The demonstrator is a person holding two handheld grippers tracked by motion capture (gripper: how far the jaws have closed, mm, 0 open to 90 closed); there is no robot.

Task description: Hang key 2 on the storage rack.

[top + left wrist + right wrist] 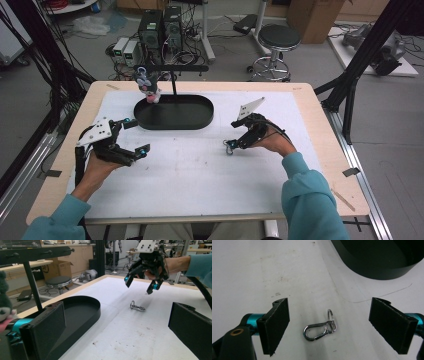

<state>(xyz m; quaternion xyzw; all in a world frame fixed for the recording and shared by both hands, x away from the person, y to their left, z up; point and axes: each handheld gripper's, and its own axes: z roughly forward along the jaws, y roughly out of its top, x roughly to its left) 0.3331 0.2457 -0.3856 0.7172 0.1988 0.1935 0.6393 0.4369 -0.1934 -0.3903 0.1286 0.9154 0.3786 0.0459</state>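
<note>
The right hand-held gripper (235, 143) hangs just above a small metal clip (320, 328), a snap hook with a key ring on one end, which lies flat on the white surface (200, 170) to the right of the black tray (173, 112). Its jaws are spread, with the clip between them but touching neither pad (277, 323). The left gripper view shows the same thing from the side: the gripper tips sit above the clip (137, 307), not yet down at its level.

The step in hand looks like picking up the clip. To do it well, the right hand-held gripper should sink until the pad edges nearly meet the surface, because the clip is thin and lies flat; a close made too high would pass over it. The hook body runs at a slant between the pads, so closing across its narrow width is likely to hold better than catching the loose ring, which could swing or slip. Keeping the clip midway between the pads should stop one pad from pushing it sideways before the other arrives.

The left hand-held gripper (134, 136) rests near the left end of the tray, jaws spread and holding nothing. Behind the tray stands a black rack (172, 70) with a small plush toy (147, 86) hanging from it.
</note>
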